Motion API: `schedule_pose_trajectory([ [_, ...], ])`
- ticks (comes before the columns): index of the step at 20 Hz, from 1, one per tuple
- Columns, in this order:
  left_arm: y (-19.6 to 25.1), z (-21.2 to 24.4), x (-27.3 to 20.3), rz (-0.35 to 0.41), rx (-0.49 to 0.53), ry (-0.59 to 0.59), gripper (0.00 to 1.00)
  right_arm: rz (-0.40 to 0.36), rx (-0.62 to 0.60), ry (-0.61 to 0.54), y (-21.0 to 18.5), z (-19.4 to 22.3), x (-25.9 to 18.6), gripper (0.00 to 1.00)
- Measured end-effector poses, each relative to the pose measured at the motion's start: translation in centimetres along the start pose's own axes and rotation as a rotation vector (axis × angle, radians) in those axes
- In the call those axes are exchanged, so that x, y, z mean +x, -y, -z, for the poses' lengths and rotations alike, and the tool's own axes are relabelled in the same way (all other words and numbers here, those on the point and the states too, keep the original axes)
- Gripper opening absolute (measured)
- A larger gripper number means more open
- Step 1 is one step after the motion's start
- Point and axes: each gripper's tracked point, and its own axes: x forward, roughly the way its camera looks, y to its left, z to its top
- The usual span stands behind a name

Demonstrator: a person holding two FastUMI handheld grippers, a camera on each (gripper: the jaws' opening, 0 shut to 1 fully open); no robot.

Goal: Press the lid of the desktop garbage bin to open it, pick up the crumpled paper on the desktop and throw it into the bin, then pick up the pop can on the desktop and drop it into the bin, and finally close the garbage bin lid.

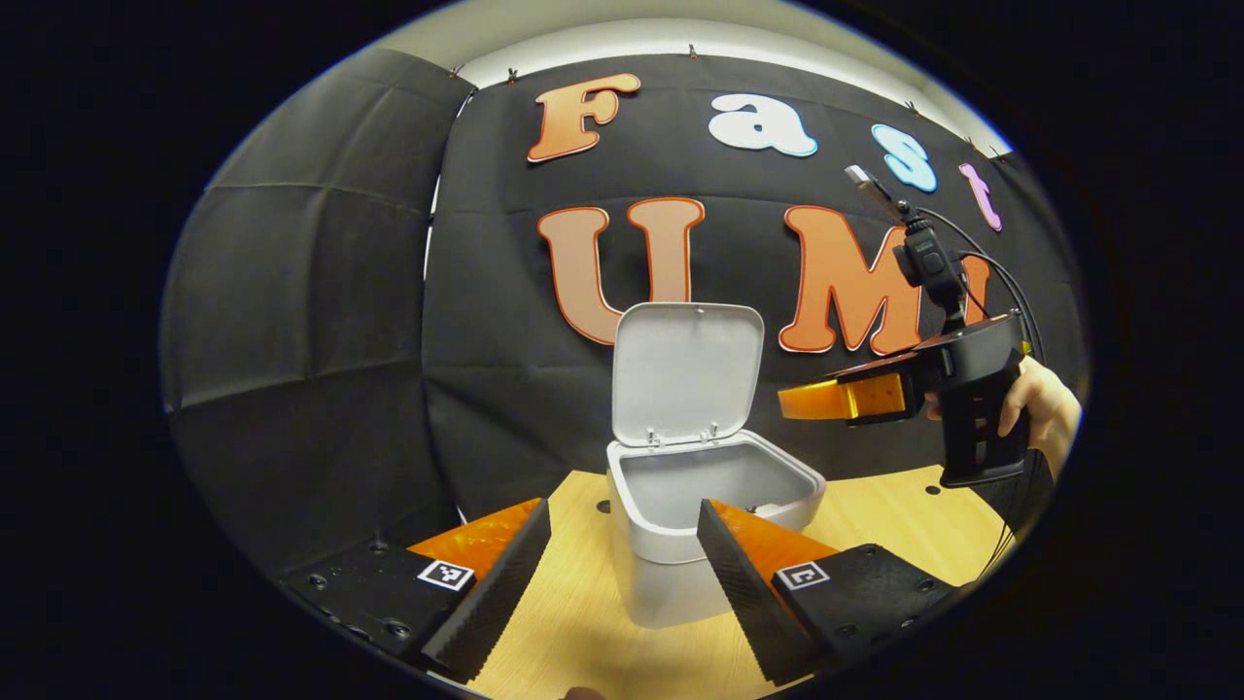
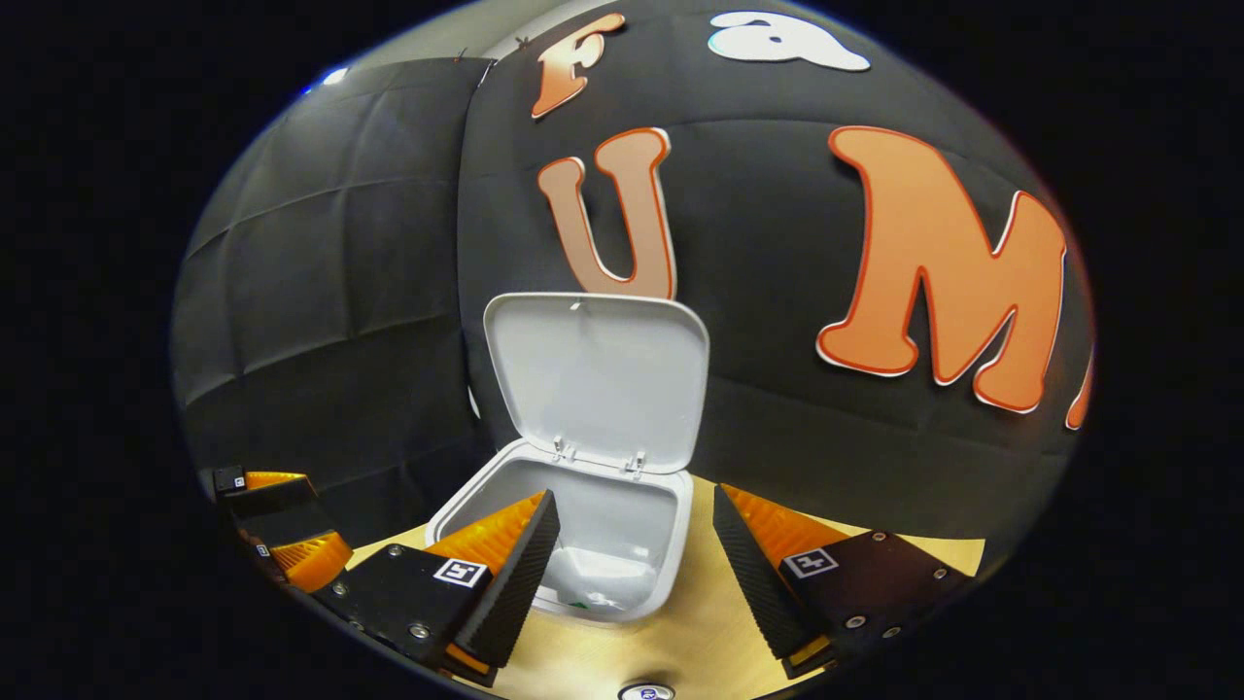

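Both grippers spread, empty: left gripper (image 1: 622, 574) low before bin (image 1: 680, 554), right gripper (image 2: 632, 574) above its mouth. Lid (image 1: 685, 374) upright; contents unclear.

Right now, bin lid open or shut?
Open. The lid stands upright on its hinges behind the bin, and the inside shows.

The garbage bin (image 1: 671, 574) looks like smooth plastic with a soft, satin sheen, and its raised lid (image 1: 686, 374) has the same even finish inside. The desk (image 1: 583, 632) shows a light wood grain, smooth and faintly glossy. The booth wall (image 1: 321, 369) is matt cloth, creased in folds. The left gripper (image 1: 622, 583) has ribbed, rough-looking jaw faces and matt plates with small metal screws.
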Motion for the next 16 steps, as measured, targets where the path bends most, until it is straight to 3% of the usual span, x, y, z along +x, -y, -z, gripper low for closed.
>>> schedule_pose_trajectory([
  [5, 3.0, -0.5, 0.1, 0.051, 0.003, 0.012, 0.97, 0.058, 0.058, 0.06, 3.7, -1.1, -5.1, 0.95],
  [16, 12.2, -0.8, 0.0, 0.211, 0.016, 0.024, 0.96, 0.385, 0.117, 0.204, 14.8, 1.2, -20.0, 0.94],
])
